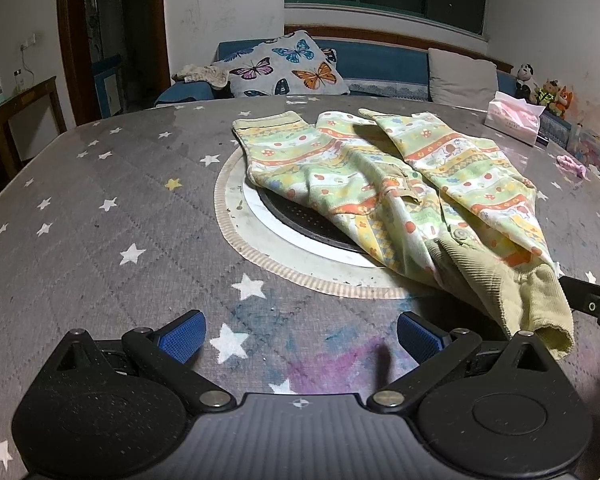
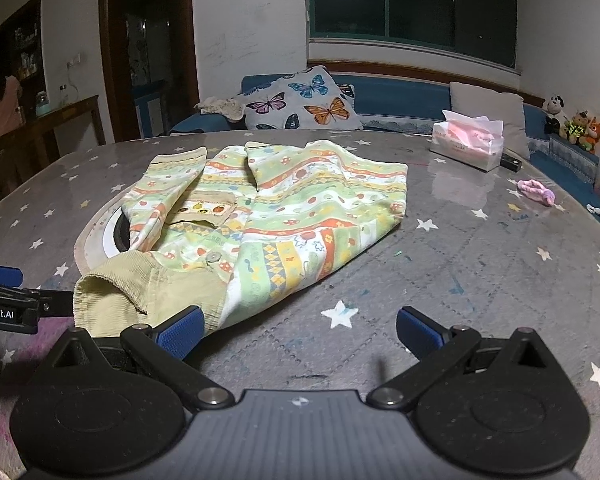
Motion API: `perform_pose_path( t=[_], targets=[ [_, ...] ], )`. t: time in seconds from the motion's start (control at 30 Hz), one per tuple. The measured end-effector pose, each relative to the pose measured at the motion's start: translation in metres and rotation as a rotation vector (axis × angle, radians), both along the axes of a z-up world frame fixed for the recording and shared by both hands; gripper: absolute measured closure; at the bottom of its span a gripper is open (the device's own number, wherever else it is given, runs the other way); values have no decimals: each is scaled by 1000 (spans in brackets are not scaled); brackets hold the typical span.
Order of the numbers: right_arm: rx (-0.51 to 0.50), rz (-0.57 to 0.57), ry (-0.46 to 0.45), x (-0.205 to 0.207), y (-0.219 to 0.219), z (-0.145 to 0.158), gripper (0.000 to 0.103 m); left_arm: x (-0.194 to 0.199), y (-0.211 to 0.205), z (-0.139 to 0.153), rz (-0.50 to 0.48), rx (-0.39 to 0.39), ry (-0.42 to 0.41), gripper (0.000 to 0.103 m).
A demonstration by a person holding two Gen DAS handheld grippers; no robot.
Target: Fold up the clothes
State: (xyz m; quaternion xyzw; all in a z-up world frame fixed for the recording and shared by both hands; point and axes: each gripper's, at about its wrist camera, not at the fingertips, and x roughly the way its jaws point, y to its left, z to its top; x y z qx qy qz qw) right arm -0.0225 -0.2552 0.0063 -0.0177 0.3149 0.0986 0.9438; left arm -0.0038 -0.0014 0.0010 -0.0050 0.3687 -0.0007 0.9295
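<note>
A child's patterned jacket [image 1: 384, 184], green, yellow and orange with a corduroy collar, lies crumpled on the round grey star-print table [image 1: 100, 208]. In the right wrist view the jacket [image 2: 284, 216] is ahead and to the left, its collar [image 2: 116, 292] nearest. My left gripper [image 1: 302, 334] is open and empty, just left of the collar [image 1: 500, 288]. My right gripper [image 2: 300, 332] is open and empty, its left pad [image 2: 180, 334] next to the jacket's near hem. Each gripper shows at the edge of the other's view.
The jacket partly covers a round inset burner plate [image 1: 300, 224] at the table's centre. A tissue box [image 2: 468, 144] and a pink scrunchie [image 2: 536, 192] lie on the far right of the table. A blue sofa with a butterfly cushion [image 2: 304, 100] stands behind.
</note>
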Motion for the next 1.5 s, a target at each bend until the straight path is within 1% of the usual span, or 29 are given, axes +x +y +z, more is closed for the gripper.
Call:
perform_pose_path(
  t=[0.73,1.5],
  targets=[
    [-2,8,15,4,1,-5,0,4,-6,0,-5,14,12,0],
    [-18,37,67,16,13,-24,0,12,-6,-8,0,20,48,0]
  ],
)
